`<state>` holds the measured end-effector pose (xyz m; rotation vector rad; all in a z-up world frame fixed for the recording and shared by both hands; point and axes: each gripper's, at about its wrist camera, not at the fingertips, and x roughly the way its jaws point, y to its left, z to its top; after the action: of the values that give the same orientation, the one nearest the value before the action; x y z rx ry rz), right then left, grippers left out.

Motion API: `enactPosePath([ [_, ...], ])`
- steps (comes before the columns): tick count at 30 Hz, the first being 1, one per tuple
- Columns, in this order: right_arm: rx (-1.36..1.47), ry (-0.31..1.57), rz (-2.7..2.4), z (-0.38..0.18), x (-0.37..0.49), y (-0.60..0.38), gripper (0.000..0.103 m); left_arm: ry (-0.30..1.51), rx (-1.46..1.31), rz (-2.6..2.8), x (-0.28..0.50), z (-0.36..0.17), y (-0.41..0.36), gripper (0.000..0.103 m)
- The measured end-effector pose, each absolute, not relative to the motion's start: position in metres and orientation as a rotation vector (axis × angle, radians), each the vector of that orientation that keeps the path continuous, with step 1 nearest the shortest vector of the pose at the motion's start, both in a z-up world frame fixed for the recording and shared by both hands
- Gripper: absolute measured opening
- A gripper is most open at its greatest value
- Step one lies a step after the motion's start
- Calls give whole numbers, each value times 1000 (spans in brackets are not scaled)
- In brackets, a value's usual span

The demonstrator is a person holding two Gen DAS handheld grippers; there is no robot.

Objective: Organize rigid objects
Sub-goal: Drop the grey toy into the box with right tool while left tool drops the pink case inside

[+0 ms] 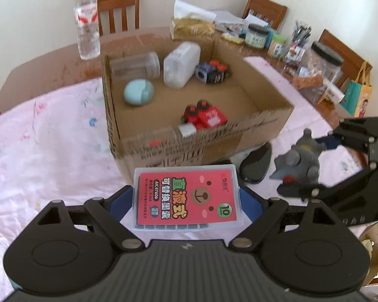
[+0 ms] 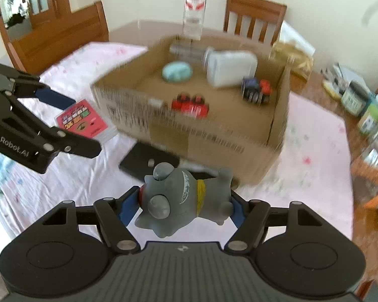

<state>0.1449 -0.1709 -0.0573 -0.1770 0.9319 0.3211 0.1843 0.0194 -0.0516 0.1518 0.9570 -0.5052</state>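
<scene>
My left gripper [image 1: 186, 198] is shut on a clear plastic case with a red bear label [image 1: 186, 198], held above the pink cloth in front of the open cardboard box [image 1: 264, 118]; the case also shows in the right wrist view [image 2: 84, 120]. My right gripper [image 2: 182, 201] is shut on a grey toy animal with a yellow band [image 2: 182, 198], held in front of the box [image 2: 189, 130]; the toy also shows in the left wrist view [image 1: 298, 161]. The box holds a teal egg-shaped case [image 1: 138, 92], a white plastic jug [image 1: 181, 64], a clear jar [image 1: 136, 66] and red and black ink bottles [image 1: 205, 115].
A black flat object [image 1: 255, 164] lies on the cloth by the box's front corner. A water bottle [image 1: 87, 20] stands behind the box. Jars, pens and clutter [image 1: 289, 42] line the table's right side. Wooden chairs [image 1: 118, 5] surround the table.
</scene>
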Motion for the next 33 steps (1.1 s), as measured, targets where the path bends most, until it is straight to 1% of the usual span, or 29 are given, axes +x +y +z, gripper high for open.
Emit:
enactPosePath([
  [4, -178, 865, 341, -25, 154, -179, 76, 909, 160, -506, 184, -30, 19, 89],
  [8, -198, 809, 336, -8, 176, -184, 76, 866, 149, -490, 188, -15, 18, 89],
  [16, -236, 810, 327, -17, 222, -187, 76, 810, 156, -447, 199, -2, 11, 89],
  [18, -253, 819, 317, -23, 227, -186, 81, 803, 155, -437, 203, -1, 9, 89],
  [20, -264, 810, 316, -25, 226, -185, 99, 797, 157, -427, 208, 0, 8, 89],
  [21, -262, 801, 317, -25, 226, -185, 103, 796, 157, -423, 210, 0, 8, 89],
  [33, -169, 812, 292, -20, 202, -199, 103, 805, 162, -396, 257, -10, -8, 89],
])
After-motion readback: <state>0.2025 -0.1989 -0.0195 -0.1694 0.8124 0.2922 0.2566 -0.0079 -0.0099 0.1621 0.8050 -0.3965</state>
